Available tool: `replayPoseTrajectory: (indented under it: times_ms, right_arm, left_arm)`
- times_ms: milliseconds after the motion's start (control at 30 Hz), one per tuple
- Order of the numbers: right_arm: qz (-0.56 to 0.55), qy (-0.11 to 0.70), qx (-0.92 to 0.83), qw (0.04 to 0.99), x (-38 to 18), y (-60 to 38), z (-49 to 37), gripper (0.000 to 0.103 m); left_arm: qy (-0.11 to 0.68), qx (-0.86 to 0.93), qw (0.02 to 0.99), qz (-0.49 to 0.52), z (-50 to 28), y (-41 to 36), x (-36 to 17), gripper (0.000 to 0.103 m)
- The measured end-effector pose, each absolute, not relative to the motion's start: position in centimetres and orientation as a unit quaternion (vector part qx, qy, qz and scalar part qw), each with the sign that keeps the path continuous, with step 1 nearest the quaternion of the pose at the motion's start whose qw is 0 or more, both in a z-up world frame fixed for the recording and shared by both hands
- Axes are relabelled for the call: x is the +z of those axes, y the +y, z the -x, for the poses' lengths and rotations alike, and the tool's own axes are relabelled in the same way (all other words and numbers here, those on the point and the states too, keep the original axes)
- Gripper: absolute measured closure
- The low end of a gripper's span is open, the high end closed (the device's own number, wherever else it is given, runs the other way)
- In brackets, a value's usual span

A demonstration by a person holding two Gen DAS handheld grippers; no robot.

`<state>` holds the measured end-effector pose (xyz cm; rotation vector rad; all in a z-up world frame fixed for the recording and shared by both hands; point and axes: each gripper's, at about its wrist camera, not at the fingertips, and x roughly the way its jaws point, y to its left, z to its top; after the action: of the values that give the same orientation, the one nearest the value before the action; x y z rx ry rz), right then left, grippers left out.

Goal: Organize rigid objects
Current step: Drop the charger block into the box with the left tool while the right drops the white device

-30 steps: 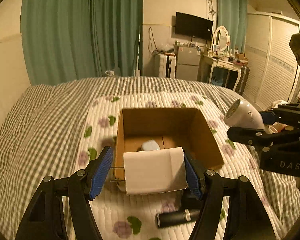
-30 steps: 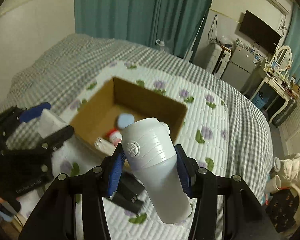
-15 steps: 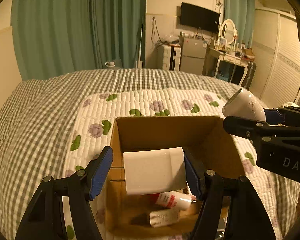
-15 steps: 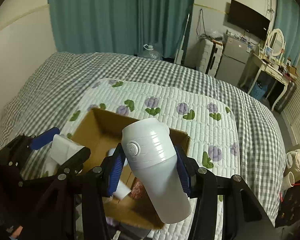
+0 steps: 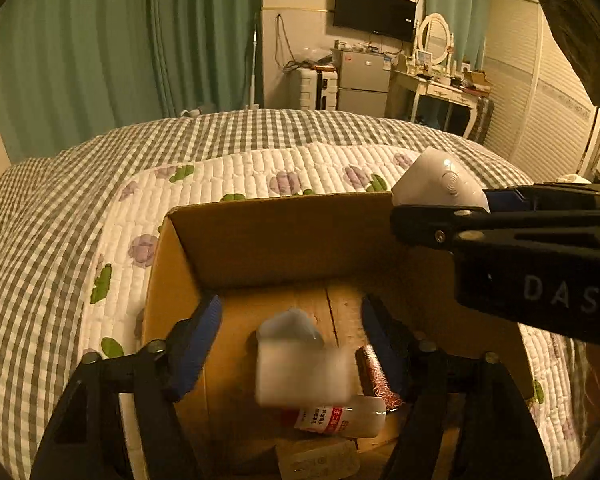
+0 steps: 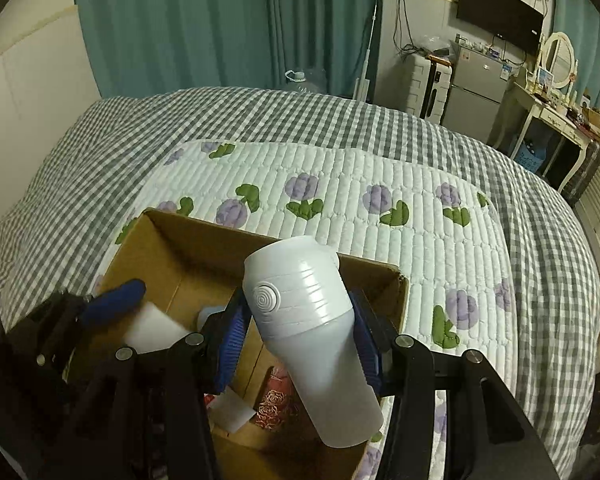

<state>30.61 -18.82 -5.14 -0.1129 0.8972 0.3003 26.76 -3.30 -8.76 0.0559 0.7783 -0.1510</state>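
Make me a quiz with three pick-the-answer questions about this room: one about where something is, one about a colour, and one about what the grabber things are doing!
1. Where does the cardboard box sit?
A. on the flowered quilt on the bed
B. on the dressing table
C. on the floor

2. What colour are the curtains?
A. red
B. teal green
C. yellow

3. What is the right gripper doing?
A. hanging open with nothing in it
B. holding a book
C. holding the white bottle above the box

Answers:
1. A: the flowered quilt shows around the box on its far and right sides.
2. B: teal green cloth hangs along the far wall.
3. C: its blue fingers press both sides of the bottle, while the left gripper is open, with a blurred white block between its fingers.
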Motion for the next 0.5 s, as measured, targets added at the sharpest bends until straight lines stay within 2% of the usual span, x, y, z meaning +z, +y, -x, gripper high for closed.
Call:
replayPoseTrajectory:
  times_ms: [300,367,500]
  right_arm:
    - [0.051,0.432,0.144,0.889,-5.0,-18.3,-31.0,0.052]
    - [0.06,0.427,0.135,0.892,-4.5,-18.0,-30.6,0.033]
    - [0.064,0.405,0.122,0.904,-2.1,-18.2,-28.8,0.03]
  left_arm:
    - [0.373,-0.053,0.926,-0.016,-25.4,-2.3,-7.1,0.024]
    - [0.369,-0.051,0.928,-0.014,-24.6,-1.9,-6.2,0.024]
    - [0.354,-0.045,0.934,-0.012,-22.5,-1.2,-3.8,0.02]
